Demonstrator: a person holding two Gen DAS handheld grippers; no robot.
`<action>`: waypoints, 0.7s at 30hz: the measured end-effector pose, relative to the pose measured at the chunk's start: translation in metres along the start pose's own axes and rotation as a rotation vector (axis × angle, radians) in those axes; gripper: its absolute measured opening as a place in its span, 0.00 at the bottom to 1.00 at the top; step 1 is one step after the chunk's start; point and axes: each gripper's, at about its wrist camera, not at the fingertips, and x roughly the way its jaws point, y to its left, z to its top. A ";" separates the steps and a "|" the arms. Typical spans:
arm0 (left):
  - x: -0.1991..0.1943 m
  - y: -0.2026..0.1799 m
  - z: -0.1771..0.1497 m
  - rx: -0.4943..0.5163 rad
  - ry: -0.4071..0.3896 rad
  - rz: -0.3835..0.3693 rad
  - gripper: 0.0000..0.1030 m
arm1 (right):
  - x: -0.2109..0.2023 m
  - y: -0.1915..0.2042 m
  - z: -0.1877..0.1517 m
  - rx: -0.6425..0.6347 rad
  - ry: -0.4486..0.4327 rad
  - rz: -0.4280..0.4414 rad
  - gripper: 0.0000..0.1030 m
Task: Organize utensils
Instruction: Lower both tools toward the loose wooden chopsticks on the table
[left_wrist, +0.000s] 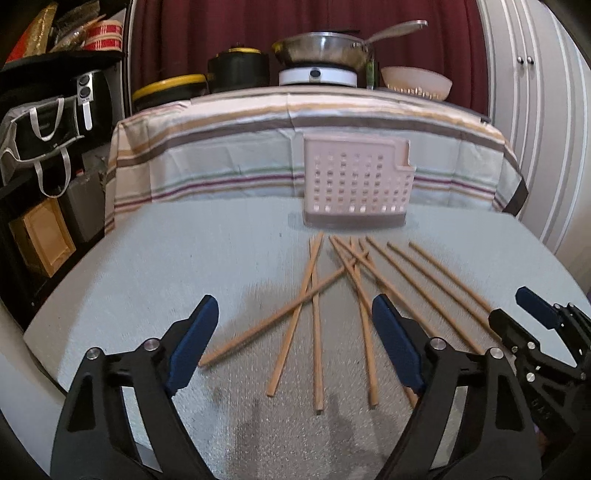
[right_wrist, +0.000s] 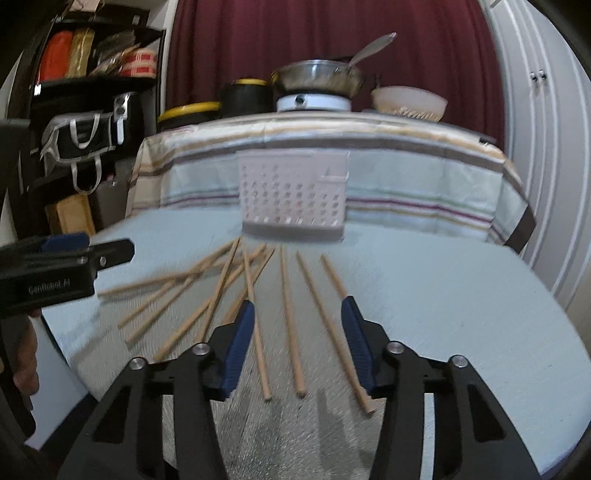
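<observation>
Several wooden chopsticks lie fanned and crossed on the pale blue table mat, their far ends near a pink perforated utensil holder that stands upright at the back. My left gripper hangs open just above the left part of the chopsticks, touching none. The right gripper shows at the right edge. In the right wrist view the right gripper stands partly open over the chopsticks on the right, with two running between its fingers, unpressed. The holder is straight ahead, and the left gripper is at the far left.
Behind the mat a striped cloth covers a higher surface with a steel pan, a bowl and black pots. A dark shelf with bags stands at the left, a white cupboard at the right. A hand holds the left gripper.
</observation>
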 end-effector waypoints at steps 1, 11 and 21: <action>0.004 0.001 -0.003 -0.001 0.009 0.004 0.80 | 0.003 0.001 -0.003 -0.003 0.007 0.006 0.42; 0.023 0.012 -0.019 0.000 0.062 0.018 0.80 | 0.024 0.007 -0.025 -0.015 0.076 0.060 0.27; 0.034 0.030 -0.023 0.004 0.067 0.036 0.80 | 0.032 0.012 -0.031 -0.052 0.103 0.066 0.11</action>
